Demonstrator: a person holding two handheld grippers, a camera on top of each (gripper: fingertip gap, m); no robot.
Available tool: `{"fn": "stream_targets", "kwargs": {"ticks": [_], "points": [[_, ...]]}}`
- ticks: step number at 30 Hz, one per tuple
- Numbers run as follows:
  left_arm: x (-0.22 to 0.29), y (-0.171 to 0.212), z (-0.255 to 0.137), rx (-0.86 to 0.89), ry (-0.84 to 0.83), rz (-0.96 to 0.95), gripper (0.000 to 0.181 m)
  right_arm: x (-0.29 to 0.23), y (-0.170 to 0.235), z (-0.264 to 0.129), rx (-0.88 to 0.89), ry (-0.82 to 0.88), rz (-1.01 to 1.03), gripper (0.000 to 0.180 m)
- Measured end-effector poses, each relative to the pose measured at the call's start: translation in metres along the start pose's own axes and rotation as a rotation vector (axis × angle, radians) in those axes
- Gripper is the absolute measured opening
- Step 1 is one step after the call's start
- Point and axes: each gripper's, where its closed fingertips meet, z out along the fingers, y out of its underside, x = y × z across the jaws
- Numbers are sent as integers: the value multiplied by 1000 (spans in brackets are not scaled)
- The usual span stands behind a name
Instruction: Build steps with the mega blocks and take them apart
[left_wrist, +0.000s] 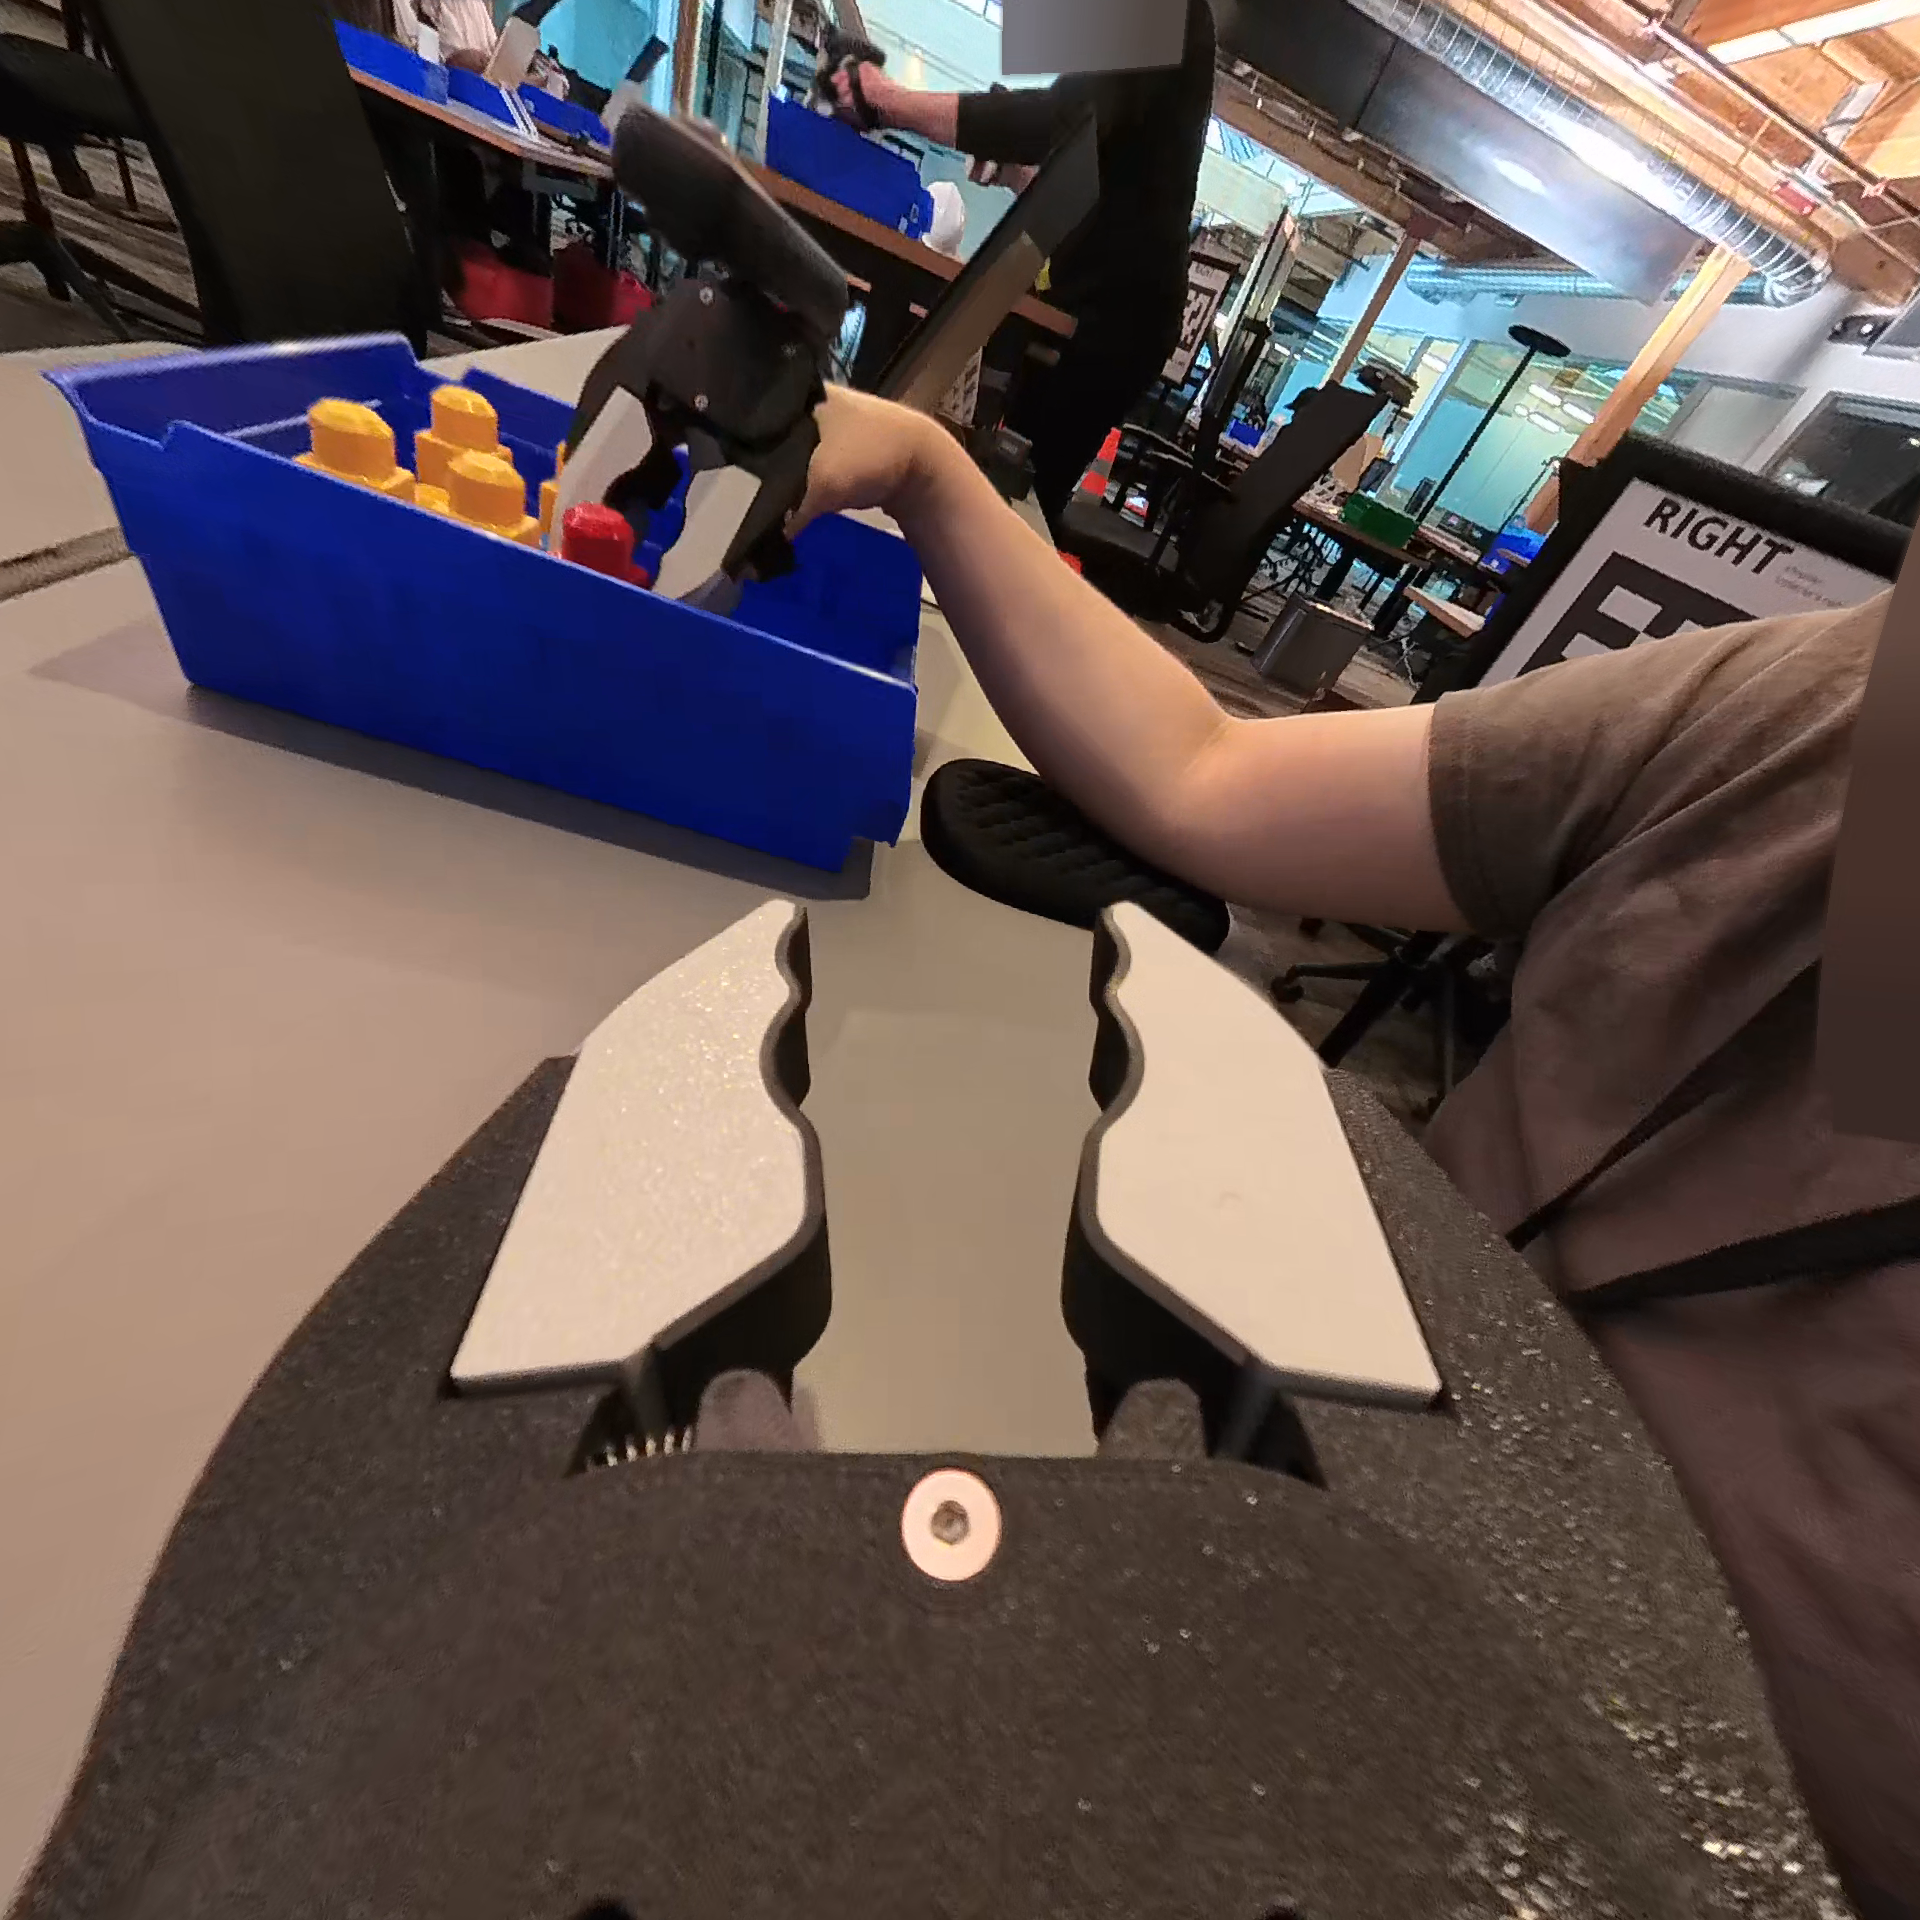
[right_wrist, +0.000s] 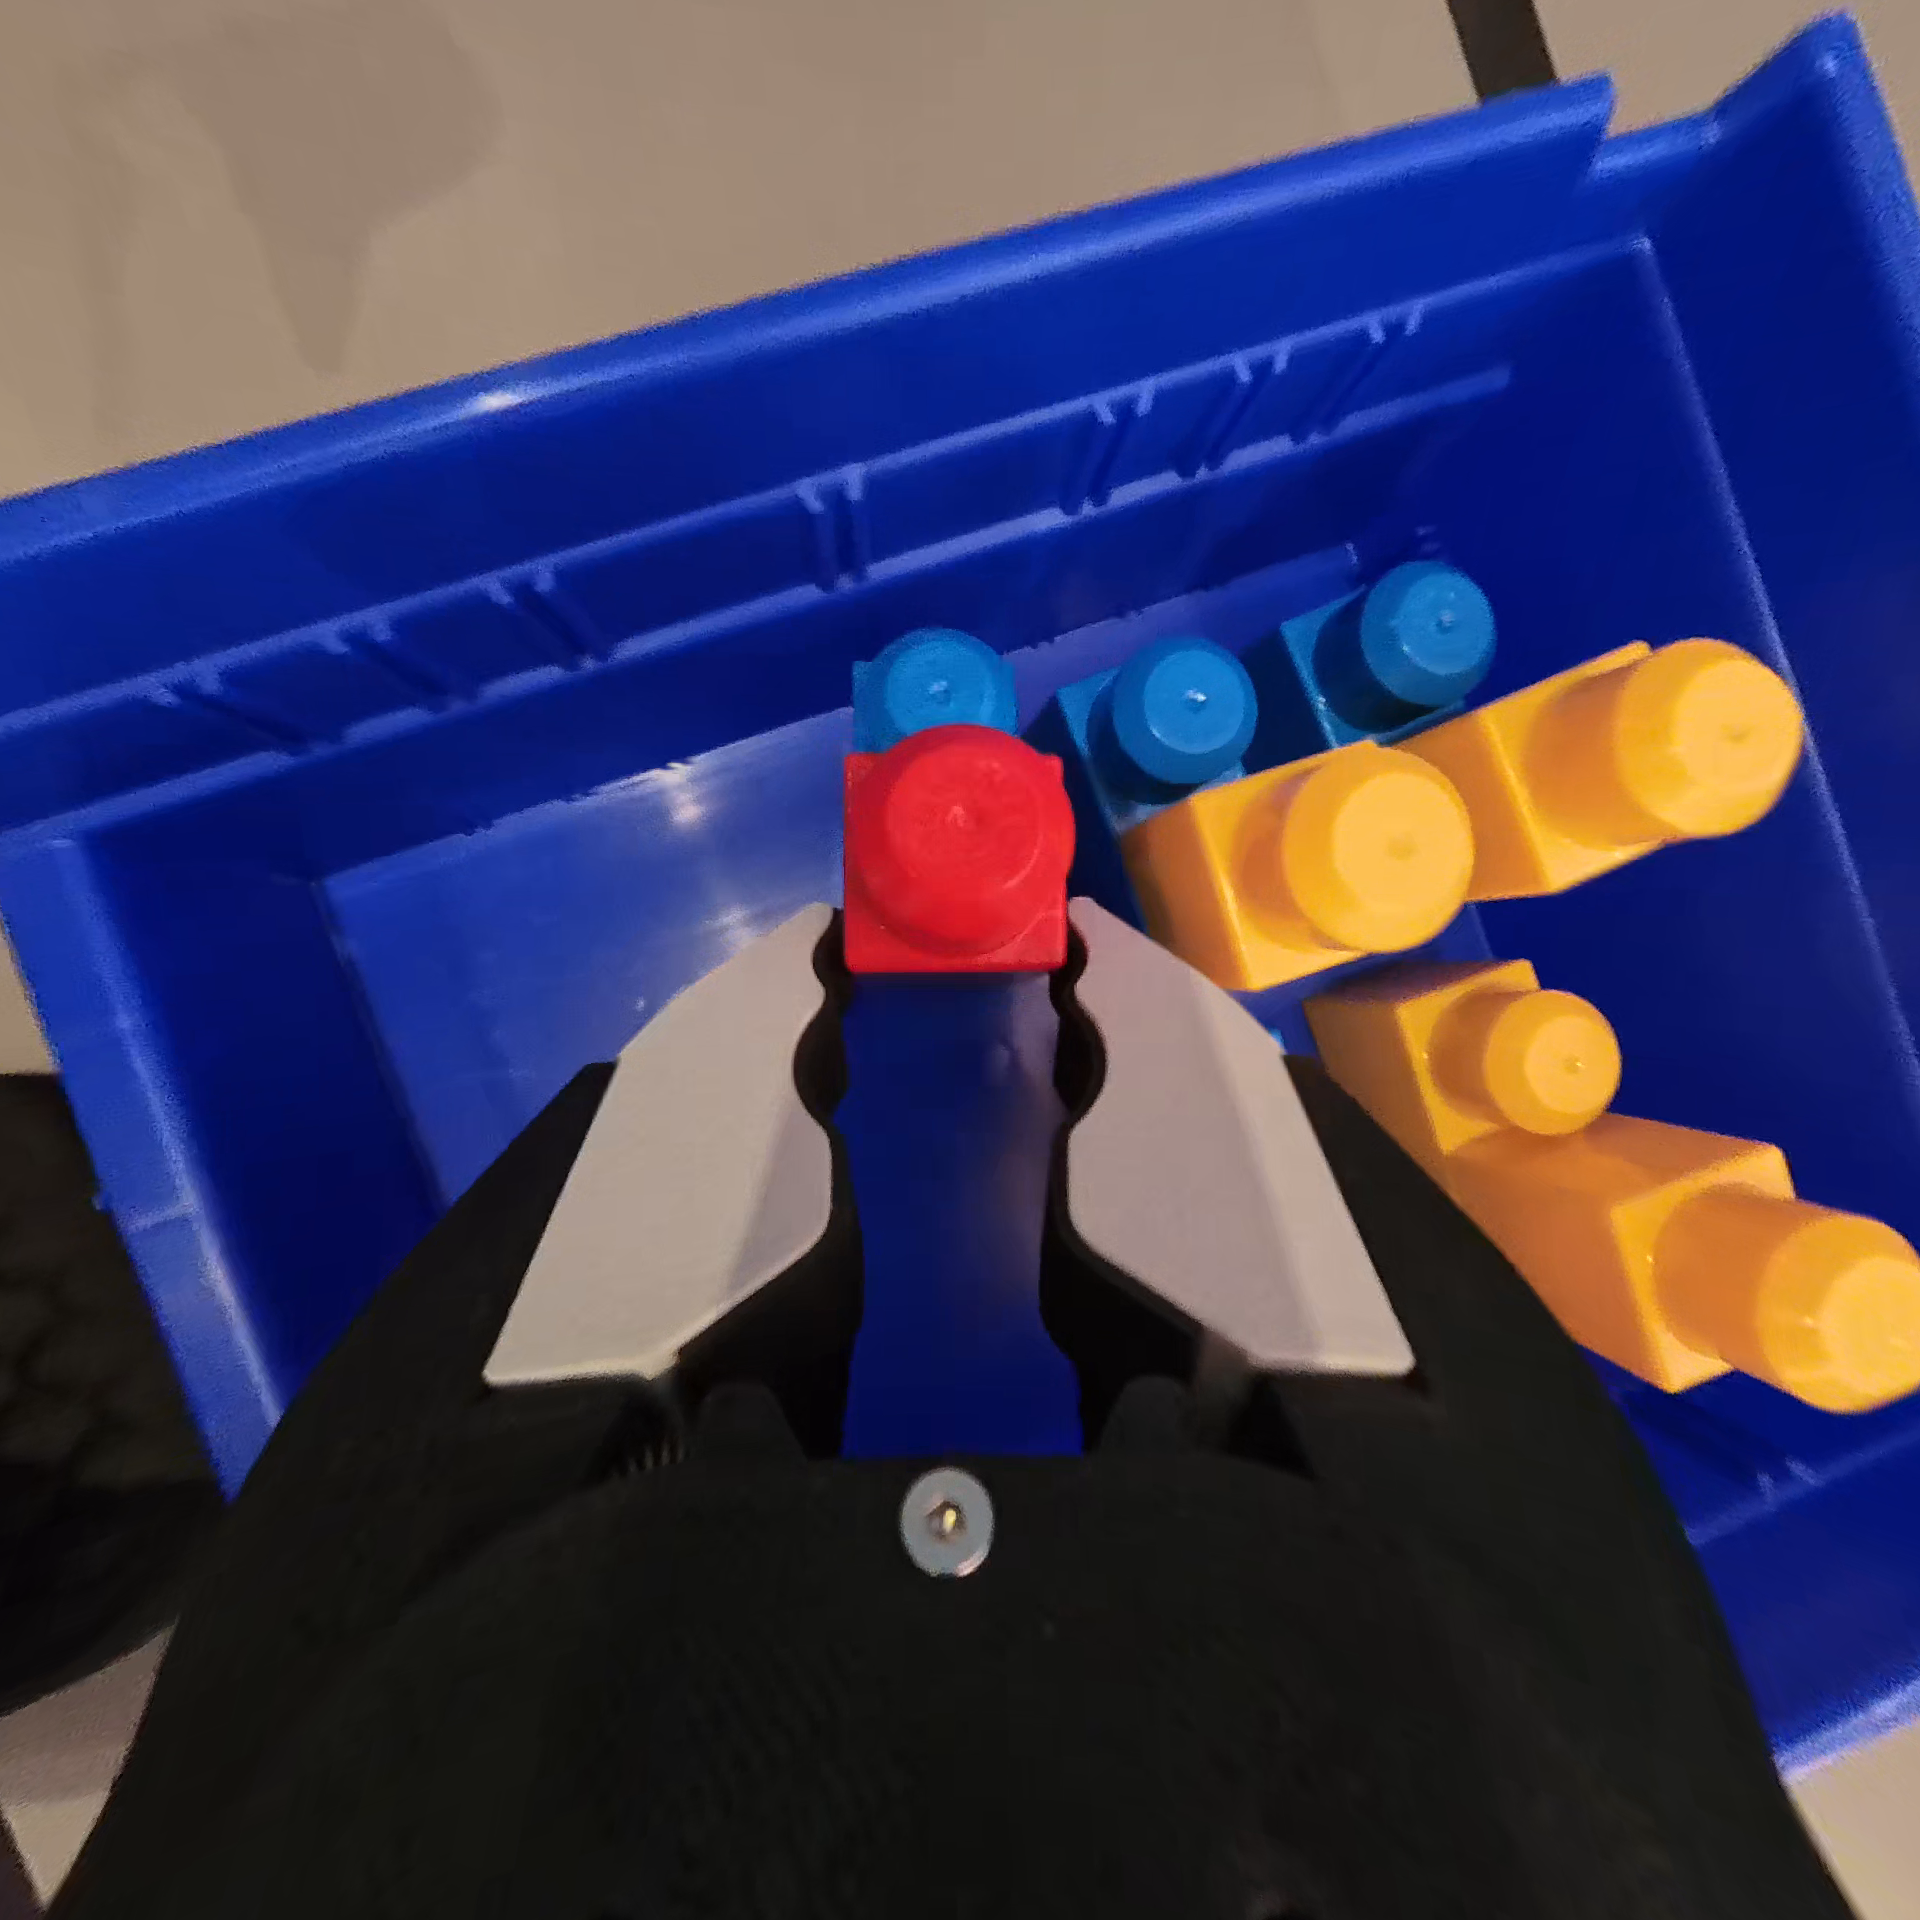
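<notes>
- We were picking the first block: our right gripper (right_wrist: 954, 940) squeezed its fingers on the red block (right_wrist: 954, 862) in the blue bin (right_wrist: 582, 582).
- Our left gripper (left_wrist: 951, 961) waited open over the desk (left_wrist: 260, 987).
- Next, we likely needed to lift it straight up.

Bin (left_wrist: 540, 665) sat on table (left_wrist: 260, 1039), ahead-left of left gripper (left_wrist: 951, 961). Right gripper (right_wrist: 954, 940) was inside the bin — single-stud block (right_wrist: 956, 862) at its fingertips, other blocks (right_wrist: 1351, 842) clustered to the right.

Grey table (left_wrist: 260, 1039), black textured pad (left_wrist: 1049, 842) at its edge, white placard (left_wrist: 1683, 582) beyond, office chairs behind.
</notes>
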Motion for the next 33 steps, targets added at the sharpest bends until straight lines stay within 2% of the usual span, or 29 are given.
{"fn": "stream_targets", "kwargs": {"ticks": [4, 7, 9, 12, 14, 15, 17, 19, 24, 29, 33], "points": [[3, -20, -16, 25, -59, 76, 52, 4, -10, -13, 64, 26, 37, 41], [-2, -52, -55, 43, -230, 201, 52, 2, -28, -43, 167, 66, 19, 43], [-22, -69, -101, 10, -469, 230, 53, 3, -40, -68, 248, 125, 1, 43], [-69, -66, -203, -124, -965, 158, 59, 5, -60, -102, 375, 208, -24, 43], [-96, -56, -268, -107, -1203, 35, 57, 4, -70, -115, 440, 237, -36, 42], [-108, -53, -293, -50, -1267, -29, 53, 4, -73, -118, 453, 246, -39, 42], [-132, -44, -327, 96, -1314, -144, 45, 2, -72, -116, 441, 248, -46, 42], [-156, -25, -345, 133, -1329, -255, 46, 2, -69, -109, 406, 242, -43, 42], [-204, 17, -370, 64, -1436, -431, 46, 3, -67, -96, 353, 224, -45, 42], [-228, 10, -388, 33, -1555, -397, 48, -5, -72, -90, 348, 184, -66, 42], [-241, 20, -388, -104, -1530, -447, 52, -5, -70, -89, 341, 173, -60, 42]]}}
